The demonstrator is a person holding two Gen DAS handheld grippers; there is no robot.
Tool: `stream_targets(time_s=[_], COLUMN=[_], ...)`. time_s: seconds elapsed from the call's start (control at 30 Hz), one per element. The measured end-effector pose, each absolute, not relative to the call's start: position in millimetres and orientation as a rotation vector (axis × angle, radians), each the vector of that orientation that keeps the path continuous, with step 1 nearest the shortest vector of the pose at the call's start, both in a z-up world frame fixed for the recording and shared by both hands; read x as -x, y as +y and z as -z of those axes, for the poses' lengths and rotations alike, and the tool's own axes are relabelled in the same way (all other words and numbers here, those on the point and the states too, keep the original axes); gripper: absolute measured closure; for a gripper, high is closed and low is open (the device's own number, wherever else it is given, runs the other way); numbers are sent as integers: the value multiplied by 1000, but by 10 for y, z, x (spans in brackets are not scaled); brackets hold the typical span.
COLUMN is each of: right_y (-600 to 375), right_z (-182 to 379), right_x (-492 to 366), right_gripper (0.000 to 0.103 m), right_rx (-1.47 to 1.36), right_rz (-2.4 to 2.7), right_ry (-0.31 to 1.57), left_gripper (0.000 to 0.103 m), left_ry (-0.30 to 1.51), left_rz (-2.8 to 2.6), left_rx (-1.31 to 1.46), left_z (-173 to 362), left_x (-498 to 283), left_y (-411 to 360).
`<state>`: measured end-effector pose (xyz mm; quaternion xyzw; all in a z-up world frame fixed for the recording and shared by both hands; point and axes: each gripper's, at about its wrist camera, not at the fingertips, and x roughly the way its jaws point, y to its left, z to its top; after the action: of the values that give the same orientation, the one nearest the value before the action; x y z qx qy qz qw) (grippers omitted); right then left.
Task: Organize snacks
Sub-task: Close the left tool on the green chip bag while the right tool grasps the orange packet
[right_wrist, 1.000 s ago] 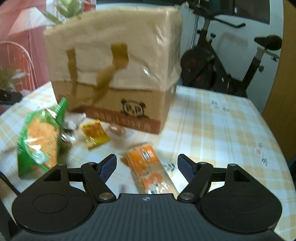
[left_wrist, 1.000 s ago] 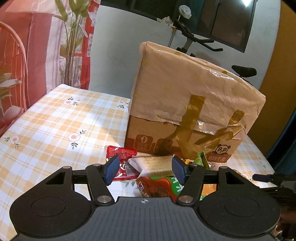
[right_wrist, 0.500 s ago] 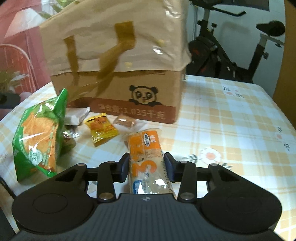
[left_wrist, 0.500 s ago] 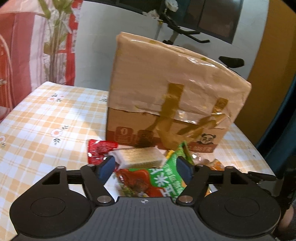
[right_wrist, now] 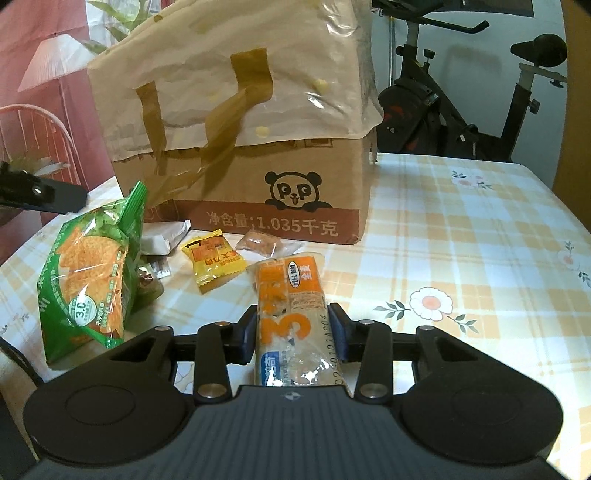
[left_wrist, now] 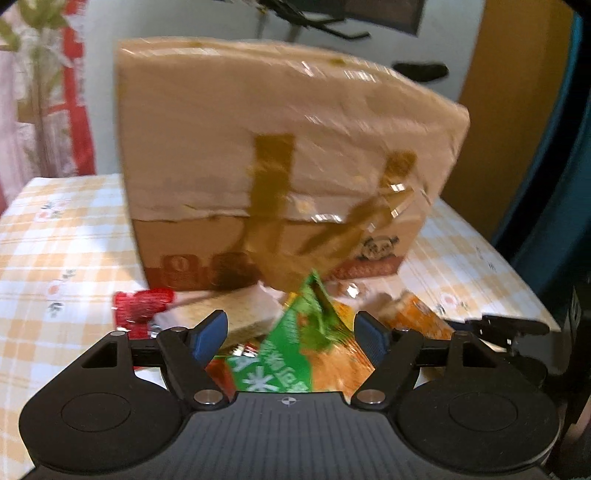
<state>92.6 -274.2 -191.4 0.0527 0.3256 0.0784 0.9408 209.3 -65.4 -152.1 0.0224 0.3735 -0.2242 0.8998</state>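
Snacks blurred behind green bag

Dim warm indoor light, my left view smeared with motion blur across the cardboard box, my right view sharp, glare on its plastic wrap, fisheye bending and dark corners.

You are working in a lived-in home room. The surface before you wears a yellow-and-white checked cloth printed with small flowers. Behind it stands a black exercise bike against a pale wall. To the side hangs a pink and red patterned curtain, with a green leafy plant beside it.
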Motion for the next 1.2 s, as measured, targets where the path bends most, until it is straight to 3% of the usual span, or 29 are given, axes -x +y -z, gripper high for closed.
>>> stream_targets(time_s=[0.2,0.33,0.53,0.6,0.73,1.2], right_y=[-2769,-2771,-2771,-2772,-2773,-2799], right_z=[1914,1914,1915,1916,1916,1919], right_x=[-908,-906,-904,-904,-906,-904], right_gripper=[61,61,61,61,61,61], right_rx=[-133,-128,-128,-130,-135,-163], right_rz=[-163,-162,-162,-162,-162,-167], right_ry=[659,659,659,659,657,651], left_gripper=[27,46,47,44,19,14], left_ry=[841,843,861,874,866,989], left_rz=[416,349,194,189,231,245], left_rx=[-62,-2,93,161,251,262], left_z=[1691,1713,1768,1773,1716,1656], left_x=[-2223,-2264,-2285,-2281,-2233,-2041], left_y=[-713,-553,-196,-76,-51,-295])
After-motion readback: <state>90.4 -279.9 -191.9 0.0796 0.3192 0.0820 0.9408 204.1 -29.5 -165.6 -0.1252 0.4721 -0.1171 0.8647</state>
